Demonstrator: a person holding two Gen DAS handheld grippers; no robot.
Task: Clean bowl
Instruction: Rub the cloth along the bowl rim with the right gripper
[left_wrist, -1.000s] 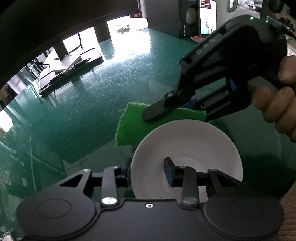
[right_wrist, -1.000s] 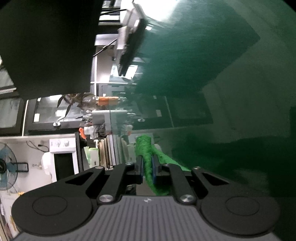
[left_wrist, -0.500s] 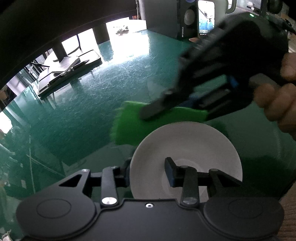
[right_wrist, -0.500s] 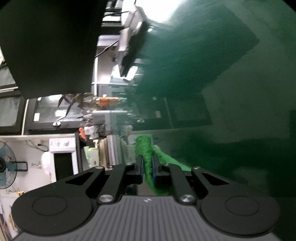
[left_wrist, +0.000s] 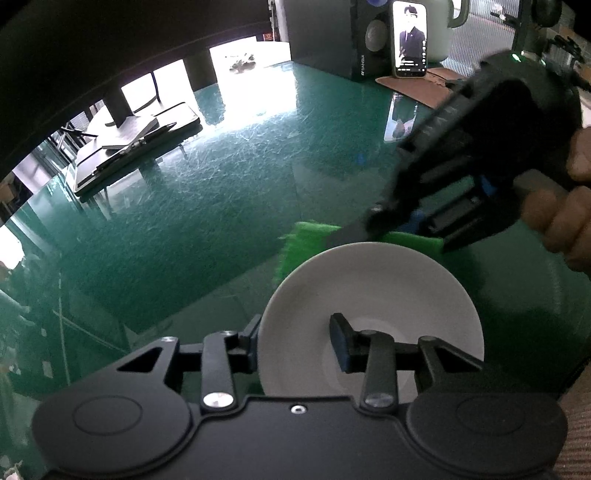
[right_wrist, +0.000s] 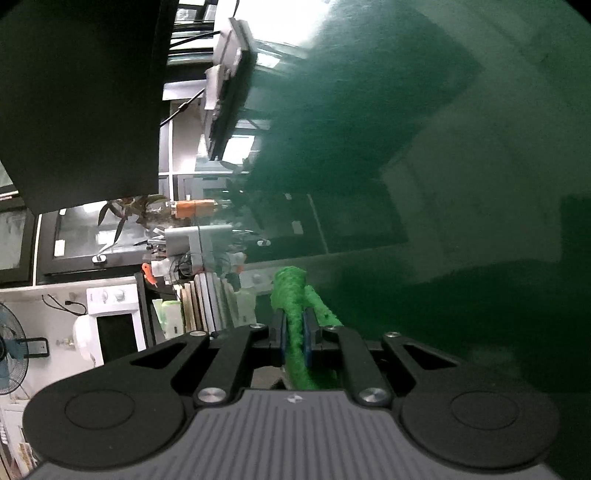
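Here the left gripper (left_wrist: 297, 341) pinches the near-left rim of the white bowl (left_wrist: 373, 295) over the green table (left_wrist: 221, 192), while the right gripper (right_wrist: 294, 334), its jaws clamped on a green cloth (right_wrist: 293, 314), sits just beyond the bowl's far rim.

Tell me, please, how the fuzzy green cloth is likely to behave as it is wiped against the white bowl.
The fuzzy green cloth probably stays floppy: beyond the right hand-held gripper pinching it, it folds and droops. Its napped surface likely drags rather than slides. The smooth white bowl, straddled at its rim by the left hand-held gripper, looks rigid but possibly slippery.
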